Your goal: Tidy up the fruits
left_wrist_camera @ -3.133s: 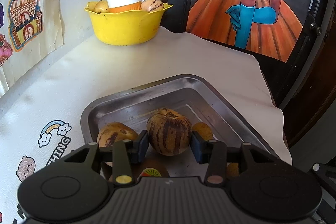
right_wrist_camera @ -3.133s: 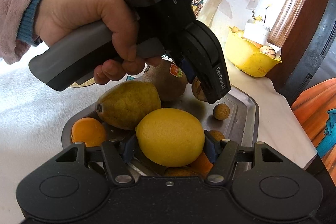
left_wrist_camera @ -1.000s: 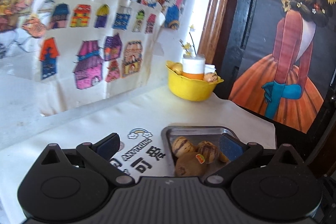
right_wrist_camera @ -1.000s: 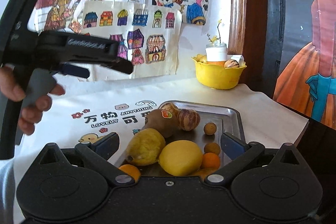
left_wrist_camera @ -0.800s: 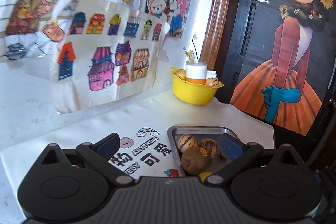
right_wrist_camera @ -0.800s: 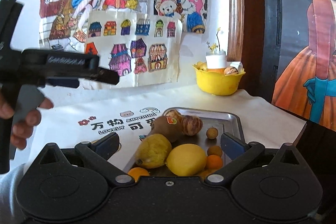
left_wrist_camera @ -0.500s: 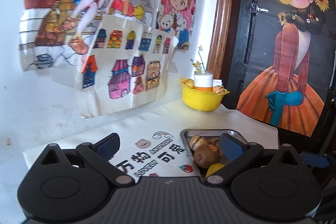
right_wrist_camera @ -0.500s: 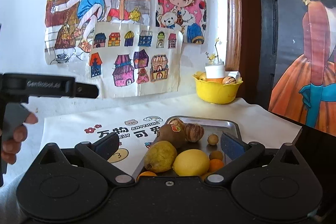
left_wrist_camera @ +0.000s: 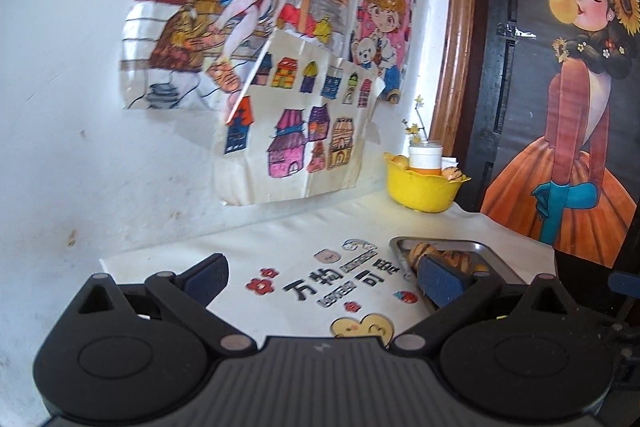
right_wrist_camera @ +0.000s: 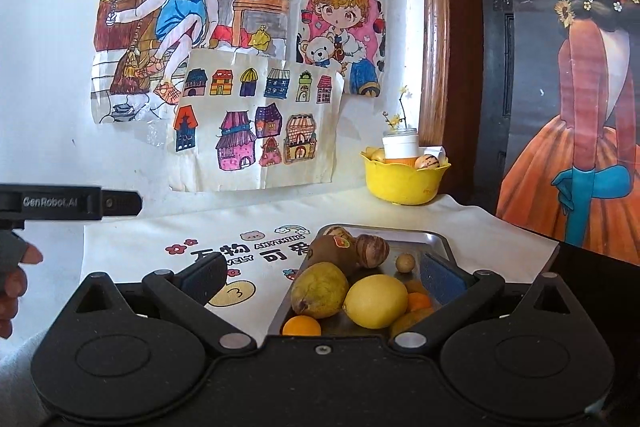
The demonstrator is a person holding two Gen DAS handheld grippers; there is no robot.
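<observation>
A metal tray on the table holds a yellow lemon, a green-brown pear, a brown kiwi with a sticker, a striped melon, small oranges and a small round brown fruit. My right gripper is open and empty, held back above the tray's near end. My left gripper is open and empty, held left of the tray over the printed cloth. The left tool's body shows at the far left of the right wrist view.
A yellow bowl with a white jar and small fruits stands at the back by the wall; it also shows in the left wrist view. Drawings hang on the wall. A white printed cloth covers the table. The table edge runs at the right.
Both grippers let go of their fruits, the striped melon and the lemon, opened, and pulled back and up from the tray. The left one has moved further left.
</observation>
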